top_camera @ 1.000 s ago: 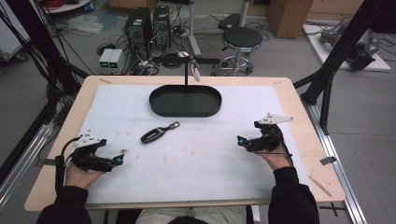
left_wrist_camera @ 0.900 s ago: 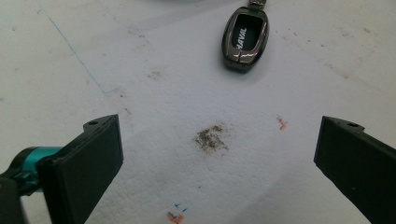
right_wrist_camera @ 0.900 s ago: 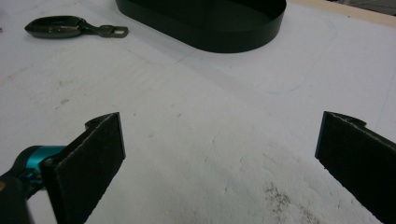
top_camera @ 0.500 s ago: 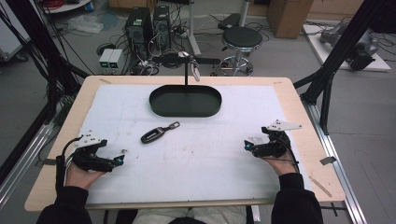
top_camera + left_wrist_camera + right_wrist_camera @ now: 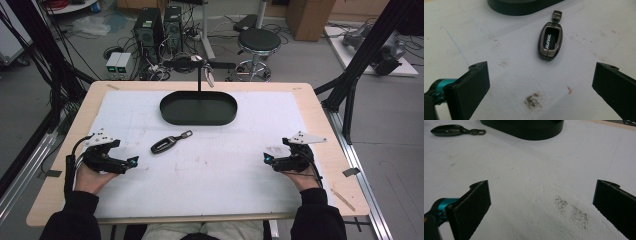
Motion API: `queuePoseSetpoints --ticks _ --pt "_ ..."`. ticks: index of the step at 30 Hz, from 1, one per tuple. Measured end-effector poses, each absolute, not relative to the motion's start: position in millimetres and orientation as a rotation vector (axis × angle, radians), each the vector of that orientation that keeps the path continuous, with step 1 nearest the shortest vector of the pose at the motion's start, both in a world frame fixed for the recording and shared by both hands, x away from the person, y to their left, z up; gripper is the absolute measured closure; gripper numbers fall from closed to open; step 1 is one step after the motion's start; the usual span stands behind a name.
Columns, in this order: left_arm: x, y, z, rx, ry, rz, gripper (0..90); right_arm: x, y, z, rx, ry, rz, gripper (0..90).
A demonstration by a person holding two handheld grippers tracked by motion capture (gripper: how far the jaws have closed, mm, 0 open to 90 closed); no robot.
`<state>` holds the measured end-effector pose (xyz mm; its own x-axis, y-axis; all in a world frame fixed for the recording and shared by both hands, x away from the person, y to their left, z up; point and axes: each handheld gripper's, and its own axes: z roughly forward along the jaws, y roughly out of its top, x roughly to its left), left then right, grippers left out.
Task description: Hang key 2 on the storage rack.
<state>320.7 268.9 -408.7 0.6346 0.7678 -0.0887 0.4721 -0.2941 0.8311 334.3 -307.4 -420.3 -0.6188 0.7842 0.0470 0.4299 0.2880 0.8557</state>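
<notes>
White padding covers the surface (image 5: 310,100), with cables, computer towers and a stool crowding the floor beyond its far edge. Over on the right, the right tool (image 5: 267,159) has dropped back toward the near edge and a touch rightward compared with a second ago, settling low on the padding, and look at those jaws: spread wide, nothing between them but a speckled stain. The left tool (image 5: 134,161) hasn't budged at all; it sits near the left edge, jaws equally wide and holding nothing. Between and just beyond them lies the key fob (image 5: 165,145), flat on the padding, left of centre, its little metal loop pointing toward the black oval tray (image 5: 170,107) at the far side. In the left gripper view the key fob (image 5: 550,41) sits dead ahead between the jaws, lettering up, and well apart from them. My read: the right hand is stepping aside, leaving the left with the cleaner line for a pickup, though no approach has begun.
</notes>
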Motion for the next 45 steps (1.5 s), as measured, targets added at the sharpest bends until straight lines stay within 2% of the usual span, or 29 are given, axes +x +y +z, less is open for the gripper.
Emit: queuePoseSetpoints --ticks 8,23,45 --pt "334 257 -399 1.977 0.961 0.397 1.7 331 -311 -423 1.097 2.18 1.252 0.7" --pt "360 228 -393 2.137 0.914 0.37 1.7 330 -314 -422 1.095 2.169 1.265 0.7" --pt "389 205 -402 2.257 0.933 0.322 1.7 330 -312 -427 1.093 2.187 1.264 0.7"
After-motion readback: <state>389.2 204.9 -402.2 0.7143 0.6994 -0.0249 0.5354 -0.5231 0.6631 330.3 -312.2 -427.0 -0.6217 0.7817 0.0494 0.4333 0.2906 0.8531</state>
